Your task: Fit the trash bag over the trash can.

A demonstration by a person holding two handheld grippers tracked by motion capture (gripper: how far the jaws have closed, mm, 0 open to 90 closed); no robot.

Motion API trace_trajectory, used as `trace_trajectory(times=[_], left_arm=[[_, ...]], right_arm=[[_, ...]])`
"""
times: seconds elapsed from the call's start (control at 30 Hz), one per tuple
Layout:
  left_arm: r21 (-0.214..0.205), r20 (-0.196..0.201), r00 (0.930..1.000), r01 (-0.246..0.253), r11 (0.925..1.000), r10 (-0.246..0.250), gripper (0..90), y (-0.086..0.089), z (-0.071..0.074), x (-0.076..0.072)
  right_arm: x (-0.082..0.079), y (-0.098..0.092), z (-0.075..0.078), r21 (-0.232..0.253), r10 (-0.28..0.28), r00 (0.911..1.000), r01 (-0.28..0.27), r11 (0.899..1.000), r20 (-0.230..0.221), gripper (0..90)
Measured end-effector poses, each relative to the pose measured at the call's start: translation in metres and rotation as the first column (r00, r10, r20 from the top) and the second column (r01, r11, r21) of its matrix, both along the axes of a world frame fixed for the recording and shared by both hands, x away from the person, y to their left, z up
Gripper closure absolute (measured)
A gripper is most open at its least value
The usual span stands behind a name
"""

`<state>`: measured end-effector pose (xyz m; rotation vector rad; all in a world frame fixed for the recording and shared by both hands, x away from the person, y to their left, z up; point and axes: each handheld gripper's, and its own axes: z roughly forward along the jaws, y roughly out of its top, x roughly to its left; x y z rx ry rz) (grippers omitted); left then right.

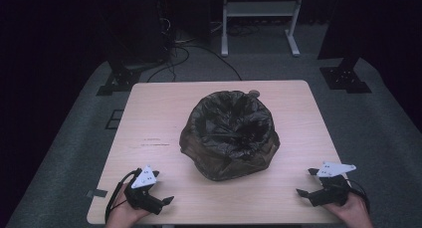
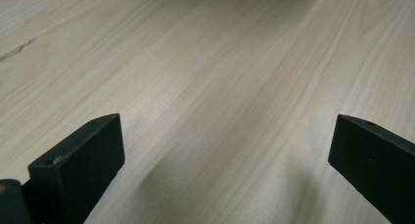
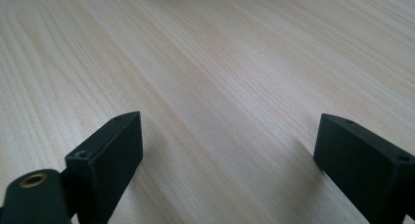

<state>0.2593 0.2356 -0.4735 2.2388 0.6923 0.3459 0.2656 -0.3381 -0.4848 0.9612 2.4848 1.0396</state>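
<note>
Black bin bag (image 1: 229, 133) sat crumpled, mouth up, at centre of pale wooden table (image 1: 159, 113), left gripper (image 1: 161, 188) low over near-left corner, jaws spread, nothing held, right gripper (image 1: 307, 182) near right edge, jaws likewise spread and empty, both well apart from bag.

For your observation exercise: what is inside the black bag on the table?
The black bag stands open on the table, showing crumpled black lining. Its folds hide the bottom, so any contents cannot be seen.

right gripper (image 3: 230, 150) | 2 jaws wide apart | apparently just above bare table (image 3: 220, 62)
</note>
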Motion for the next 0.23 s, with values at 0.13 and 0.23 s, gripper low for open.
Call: trace_trajectory(times=[0.13,0.23], left_arm=[[-0.001,-0.009,1.0000,0.000,1.0000,0.000,0.0,0.0007,-0.0032,0.0001],[0.006,-0.019,0.9998,-0.002,1.0000,0.002,0.0,0.0003,-0.0059,0.0006]], right_arm=[[0.0006,-0.0018,-0.0009,0.009,-0.003,1.0000,0.003,1.000,0.000,9.6],[0.0003,-0.0026,-0.0013,0.011,-0.004,1.0000,0.004,1.000,0.000,9.6]])
